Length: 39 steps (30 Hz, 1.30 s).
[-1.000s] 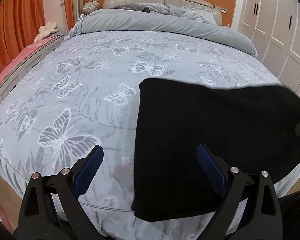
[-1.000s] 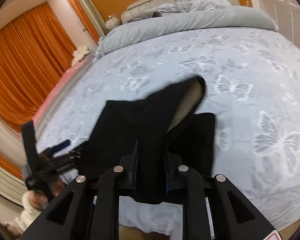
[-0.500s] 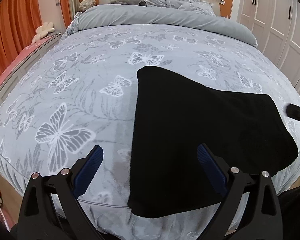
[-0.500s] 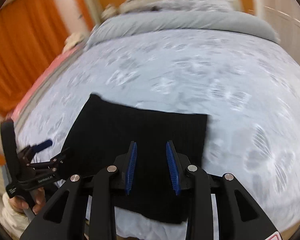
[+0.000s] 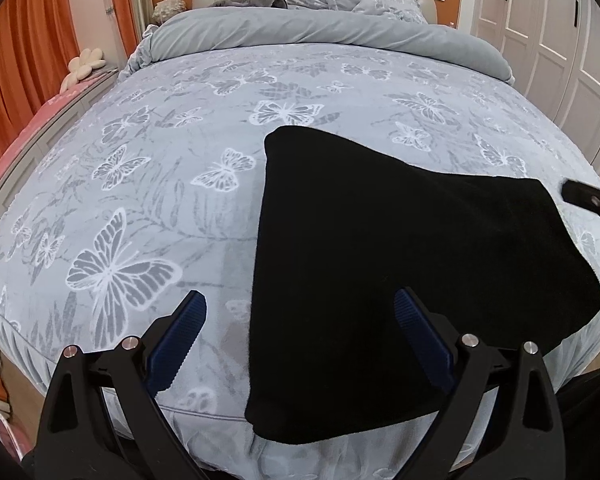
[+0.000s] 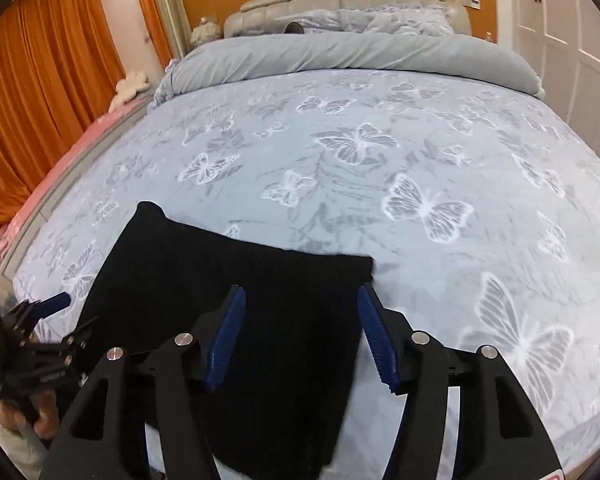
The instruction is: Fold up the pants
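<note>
Lying flat, the black pants (image 5: 412, 264) sit folded into a compact panel at the near edge of the bed (image 5: 180, 168), one corner pointing toward the headboard, the near hem draping slightly over the mattress edge. Same pants (image 6: 236, 304) in the right wrist view: rough rectangle, no visible loose leg sticking out.

Left claw (image 5: 300, 344) is spread wide, nothing between its blue pads; it hovers above the left edge of the fabric, one finger over bare bedspread, the other over the cloth. Right claw (image 6: 300, 340) is also spread, empty, hovering over the right part of the pants; whether either claw touches the cloth, cannot tell.

Left claw (image 6: 56, 312) also shows at the left edge of the right view, with the person's hand (image 6: 28, 420) on its handle.

Butterfly-print grey bedspread, rolled grey duvet (image 5: 324, 32) at the headboard, orange curtains (image 6: 40, 72) left, white wardrobe doors (image 5: 560, 40) right.
</note>
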Tool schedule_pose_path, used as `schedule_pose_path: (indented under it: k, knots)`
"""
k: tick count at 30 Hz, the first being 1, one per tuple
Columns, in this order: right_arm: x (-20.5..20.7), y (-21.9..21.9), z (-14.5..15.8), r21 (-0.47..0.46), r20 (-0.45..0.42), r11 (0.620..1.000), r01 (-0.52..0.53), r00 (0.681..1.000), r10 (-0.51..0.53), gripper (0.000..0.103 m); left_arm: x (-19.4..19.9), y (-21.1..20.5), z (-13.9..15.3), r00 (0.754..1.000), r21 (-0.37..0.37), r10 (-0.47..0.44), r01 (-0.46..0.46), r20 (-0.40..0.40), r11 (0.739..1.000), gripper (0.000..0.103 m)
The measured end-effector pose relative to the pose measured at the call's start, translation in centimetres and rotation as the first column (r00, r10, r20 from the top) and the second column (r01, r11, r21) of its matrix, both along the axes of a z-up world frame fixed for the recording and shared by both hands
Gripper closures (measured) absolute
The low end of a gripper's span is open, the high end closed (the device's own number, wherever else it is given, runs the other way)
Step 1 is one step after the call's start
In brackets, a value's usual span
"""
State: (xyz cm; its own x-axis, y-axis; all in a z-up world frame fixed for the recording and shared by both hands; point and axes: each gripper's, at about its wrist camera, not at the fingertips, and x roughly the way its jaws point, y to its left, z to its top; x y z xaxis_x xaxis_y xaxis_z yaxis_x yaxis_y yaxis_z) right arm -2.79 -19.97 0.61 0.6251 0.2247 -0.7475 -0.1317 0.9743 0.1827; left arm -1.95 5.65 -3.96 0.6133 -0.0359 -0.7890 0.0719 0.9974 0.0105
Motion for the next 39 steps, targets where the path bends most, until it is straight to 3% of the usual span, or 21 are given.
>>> schedule_pose_path:
  k: [5, 9, 13, 18, 24, 26, 29, 31, 33, 35, 36, 37, 38, 39]
  knots:
    - [-1.0, -2.1, -2.0, 0.058, -0.057, 0.997, 0.044, 0.998, -0.041, 0.043, 0.0, -0.5, -0.1, 1.0, 0.011, -0.004, 0.004, 0.001, 1.0, 0.01]
    - [-2.2, -0.8, -2.1, 0.061, -0.033, 0.997, -0.045, 0.998, 0.047, 0.045, 0.1, -0.9, -0.3, 1.0, 0.021, -0.002, 0.002, 0.0, 1.0, 0.01]
    - [-1.4, -0.4, -5.2, 0.012, -0.172, 0.999, -0.032, 0.985, 0.033, 0.045, 0.3, -1.3, -0.6, 1.0, 0.027, -0.005, 0.005, -0.011, 1.0, 0.01]
    - [-2.5, -1.8, -3.7, 0.103, -0.107, 0.995, 0.001, 0.994, 0.01, 0.039, -0.2, -1.3, -0.4, 1.0, 0.006, -0.027, 0.027, -0.007, 1.0, 0.006]
    - [-2.7, -3.4, -4.7, 0.205, -0.159, 0.977, 0.062, 0.987, -0.029, 0.036, -0.3, -0.7, -0.6, 0.999, -0.015, -0.034, 0.034, -0.021, 0.999, 0.006]
    - [-2.8, -3.7, -5.0, 0.246, -0.176, 0.967, 0.064, 0.984, -0.02, 0.036, -0.1, 0.2, -0.8, 0.996, -0.113, -0.065, 0.057, -0.063, 0.992, 0.005]
    - [-2.5, -3.8, -6.5, 0.305, -0.245, 0.949, 0.075, 0.969, 0.003, 0.03, 1.1, 2.5, -2.5, 0.982, -0.272, -0.06, 0.008, -0.181, 0.962, 0.005]
    - [-2.3, -3.6, -7.5, 0.345, -0.296, 0.935, 0.079, 0.955, 0.028, 0.03, 2.0, 4.2, -4.5, 0.957, -0.38, -0.053, -0.063, -0.287, 0.923, 0.005]
    - [-1.8, -3.1, -8.8, 0.401, -0.337, 0.912, 0.086, 0.939, 0.06, 0.029, 2.4, 5.3, -5.2, 0.948, -0.463, -0.05, -0.107, -0.315, 0.88, 0.005]
    - [-1.6, -2.7, -9.3, 0.409, -0.346, 0.908, 0.091, 0.936, 0.062, 0.028, 2.6, 5.0, -5.1, 0.949, -0.494, -0.081, -0.086, -0.306, 0.865, 0.007]
    - [-1.5, -2.5, -9.3, 0.413, -0.338, 0.906, 0.092, 0.939, 0.059, 0.028, 2.7, 4.8, -5.3, 0.945, -0.514, -0.1, -0.078, -0.31, 0.854, 0.015]
    - [-1.4, -2.3, -9.3, 0.413, -0.331, 0.906, 0.088, 0.942, 0.06, 0.032, 2.8, 4.4, -5.4, 0.943, -0.515, -0.109, -0.074, -0.316, 0.854, 0.015]
    - [-1.3, -2.1, -9.3, 0.416, -0.321, 0.906, 0.079, 0.945, 0.065, 0.046, 2.7, 3.9, -5.3, 0.946, -0.49, -0.1, -0.068, -0.309, 0.869, 0.02]
    - [-1.4, -1.9, -9.3, 0.428, -0.317, 0.901, 0.073, 0.946, 0.074, 0.052, 2.7, 3.7, -5.2, 0.948, -0.474, -0.097, -0.061, -0.303, 0.879, 0.032]
